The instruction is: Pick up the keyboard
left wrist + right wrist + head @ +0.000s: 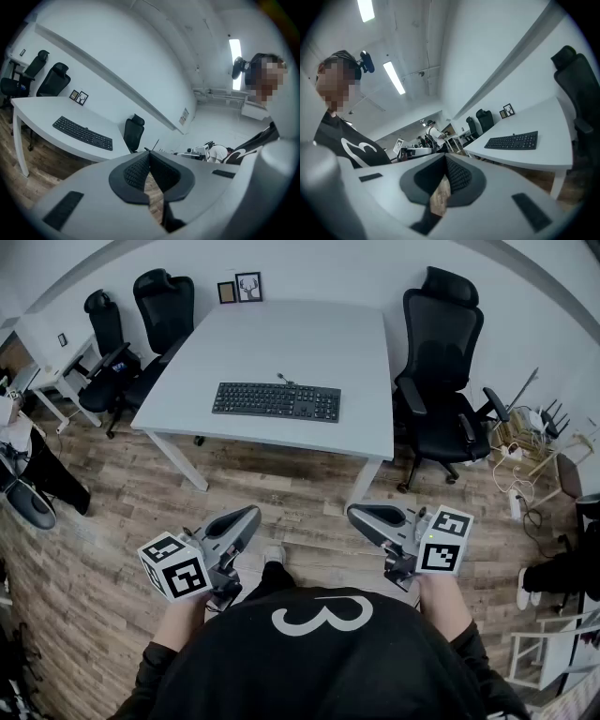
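A black keyboard (277,401) lies flat near the front edge of a white table (281,343), its cable running off its far side. It also shows in the left gripper view as the keyboard (82,133) and in the right gripper view as the keyboard (512,140). My left gripper (249,516) and right gripper (356,514) hang close to my body over the wooden floor, well short of the table. Both are shut with nothing between their tips.
Black office chairs stand at the table's right (441,362) and far left (161,310). Two small picture frames (240,289) lean against the wall on the table. Cables and a router (534,427) lie on the floor at right. A second desk (47,352) stands at left.
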Demonstrator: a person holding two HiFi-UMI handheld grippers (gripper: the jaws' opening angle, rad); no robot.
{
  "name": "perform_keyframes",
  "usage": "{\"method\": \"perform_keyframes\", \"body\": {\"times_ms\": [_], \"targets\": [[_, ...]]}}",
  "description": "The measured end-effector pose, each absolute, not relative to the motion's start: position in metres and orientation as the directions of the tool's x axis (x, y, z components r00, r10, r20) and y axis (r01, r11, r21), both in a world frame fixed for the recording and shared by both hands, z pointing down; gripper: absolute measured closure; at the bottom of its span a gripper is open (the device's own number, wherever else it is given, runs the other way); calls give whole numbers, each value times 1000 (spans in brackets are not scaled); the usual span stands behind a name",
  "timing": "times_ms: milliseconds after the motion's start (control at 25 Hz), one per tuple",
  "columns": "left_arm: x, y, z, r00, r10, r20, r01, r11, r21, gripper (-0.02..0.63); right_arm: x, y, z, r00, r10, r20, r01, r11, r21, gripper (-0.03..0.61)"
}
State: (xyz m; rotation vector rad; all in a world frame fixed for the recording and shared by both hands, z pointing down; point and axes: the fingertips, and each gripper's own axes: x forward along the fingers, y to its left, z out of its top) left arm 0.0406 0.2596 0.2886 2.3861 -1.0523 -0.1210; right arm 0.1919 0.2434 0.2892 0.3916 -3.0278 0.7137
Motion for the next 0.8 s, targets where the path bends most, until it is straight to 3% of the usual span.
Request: {"method": "perform_keyframes", "body": {"times_ms": [800], "targets": [[46, 248, 294, 686, -715, 135, -657, -529, 537, 601, 199, 225, 296, -968, -250, 33, -235, 846, -478, 570]]}}
